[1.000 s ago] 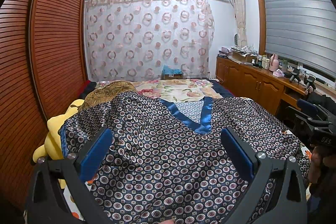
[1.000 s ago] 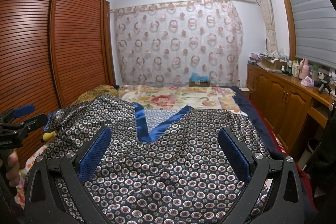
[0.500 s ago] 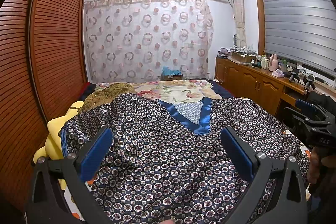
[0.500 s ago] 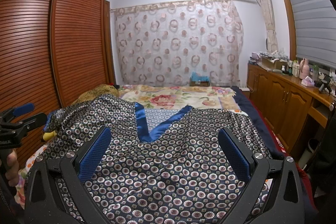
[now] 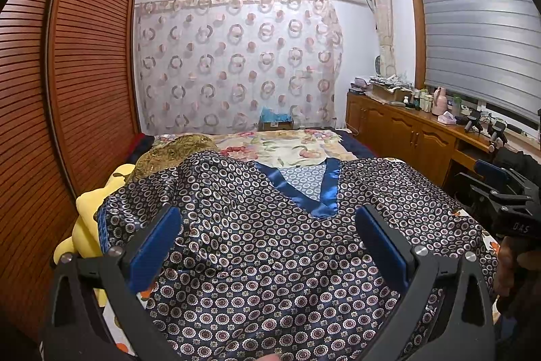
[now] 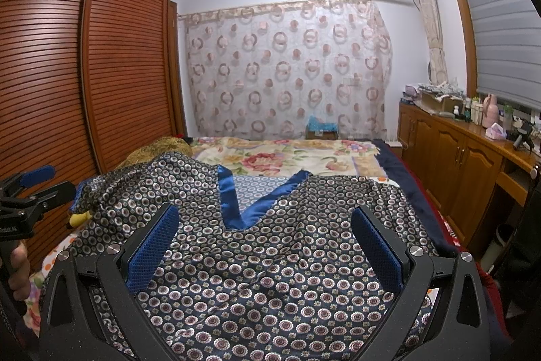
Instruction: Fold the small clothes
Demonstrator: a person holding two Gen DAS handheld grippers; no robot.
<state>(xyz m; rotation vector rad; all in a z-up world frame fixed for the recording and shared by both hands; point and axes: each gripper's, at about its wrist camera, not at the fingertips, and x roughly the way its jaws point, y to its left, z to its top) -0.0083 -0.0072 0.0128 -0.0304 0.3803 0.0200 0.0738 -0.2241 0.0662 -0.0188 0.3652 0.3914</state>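
the patterned satin top [image 5: 270, 259] lies spread face up on the bed [image 5: 287, 148], its blue v-neck trim [image 5: 324, 195] pointing toward the camera and its left sleeve bunched up near the yellow plush toy [image 5: 88, 225] at the bed's edge. no fold looks begun, so this seems the opening step: choosing where to take hold. the left gripper [image 5: 270, 246] hangs just above the chest of the garment with its jaws spread wide and nothing between them; the right gripper [image 6: 267, 242] hovers likewise over the cloth, released and empty. the next move probably calls for each gripper to drop to an edge, a sleeve or a side hem, pinch a single layer of the slippery fabric, and carry it inward; the crumpled left sleeve may need flattening first. against the earlier frames almost nothing differs: the garment lies the same, both grippers are as wide apart as before, and the views have shifted only by a hair.
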